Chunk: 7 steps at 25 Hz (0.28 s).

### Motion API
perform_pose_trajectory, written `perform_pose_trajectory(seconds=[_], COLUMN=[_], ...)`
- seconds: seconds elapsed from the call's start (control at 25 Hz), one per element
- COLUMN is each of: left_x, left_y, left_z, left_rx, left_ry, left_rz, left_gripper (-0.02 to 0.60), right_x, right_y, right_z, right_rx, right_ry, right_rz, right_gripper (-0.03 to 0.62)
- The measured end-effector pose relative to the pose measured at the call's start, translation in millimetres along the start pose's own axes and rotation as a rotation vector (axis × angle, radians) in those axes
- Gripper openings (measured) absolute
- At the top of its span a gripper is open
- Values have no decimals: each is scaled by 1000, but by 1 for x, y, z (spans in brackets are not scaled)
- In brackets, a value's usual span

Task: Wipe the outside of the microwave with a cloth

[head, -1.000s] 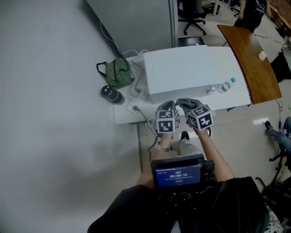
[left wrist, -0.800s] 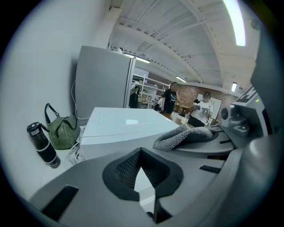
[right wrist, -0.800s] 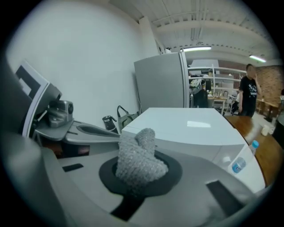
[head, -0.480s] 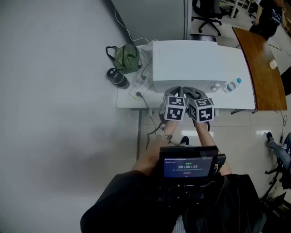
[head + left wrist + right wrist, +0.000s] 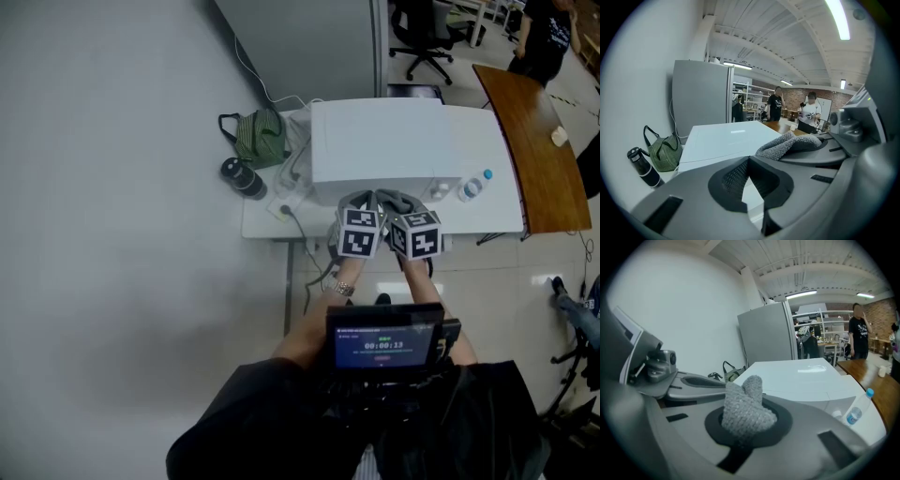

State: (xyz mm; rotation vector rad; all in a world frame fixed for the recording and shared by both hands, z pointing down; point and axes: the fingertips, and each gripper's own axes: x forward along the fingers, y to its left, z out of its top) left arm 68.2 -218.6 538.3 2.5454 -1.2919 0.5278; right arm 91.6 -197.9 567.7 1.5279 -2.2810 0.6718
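The boxy white microwave (image 5: 384,141) sits on a white table (image 5: 262,223), at 12 o'clock from both tools. The right gripper (image 5: 404,212) pinches a folded grey knitted cloth (image 5: 743,411), which bulges above its jaws just in front of the microwave's near face. At its 9 o'clock, close beside it, the left gripper (image 5: 749,162) has its jaws pressed together at the tips on nothing. A green striped bag (image 5: 258,136) lies at the microwave's 9 o'clock.
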Motion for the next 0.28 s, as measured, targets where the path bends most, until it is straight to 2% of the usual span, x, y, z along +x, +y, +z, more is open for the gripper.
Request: perform_pose_trajectory(seconds=[0.28], left_x=[4], left_y=[0], left_z=[4], left_rx=[-18], left_ry=[-17], left_rz=[-8], left_gripper=[-2], right_x=[3], right_y=[4], right_z=[-1], right_rx=[3], right_ry=[15], right_rz=[25], right_gripper=[18])
